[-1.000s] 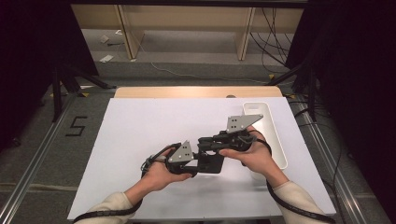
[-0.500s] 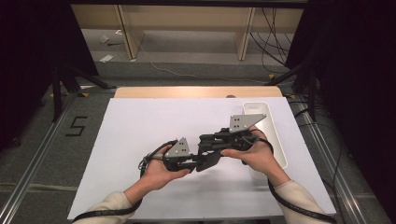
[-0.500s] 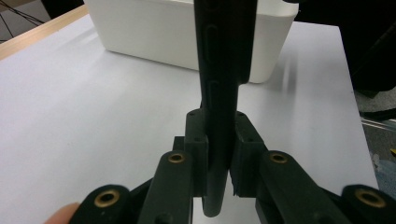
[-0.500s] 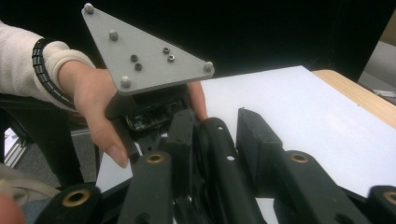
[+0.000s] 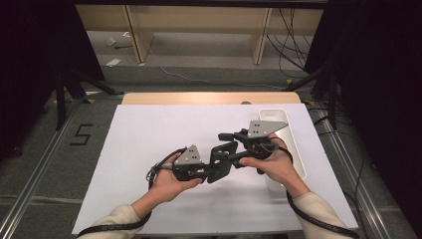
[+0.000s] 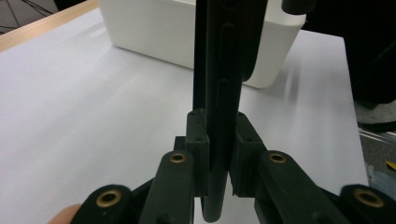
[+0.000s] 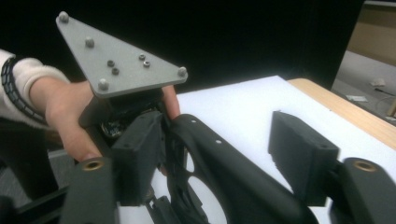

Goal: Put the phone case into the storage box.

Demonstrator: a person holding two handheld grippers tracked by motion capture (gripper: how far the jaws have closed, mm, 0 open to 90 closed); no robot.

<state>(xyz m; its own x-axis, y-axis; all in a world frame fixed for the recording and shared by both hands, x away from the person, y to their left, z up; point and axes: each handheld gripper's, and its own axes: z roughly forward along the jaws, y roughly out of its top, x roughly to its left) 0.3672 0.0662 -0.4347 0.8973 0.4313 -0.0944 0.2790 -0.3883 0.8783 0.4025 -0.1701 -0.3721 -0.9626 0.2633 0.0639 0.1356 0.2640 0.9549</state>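
Clamping a flat black plastic part (image 6: 224,93) edge-on, our left gripper (image 5: 199,172) holds it above the white table (image 5: 149,134); our right gripper (image 5: 234,144) (its pads have just been spreading) straddles it loosely, near the white bin (image 5: 293,149).

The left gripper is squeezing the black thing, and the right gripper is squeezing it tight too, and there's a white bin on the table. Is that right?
Not quite. The left gripper does squeeze the black thing, and the white bin is there. But the right gripper is not squeezing: its jaws have just been opening, and the right gripper view shows one pad standing clear of the black thing between them.
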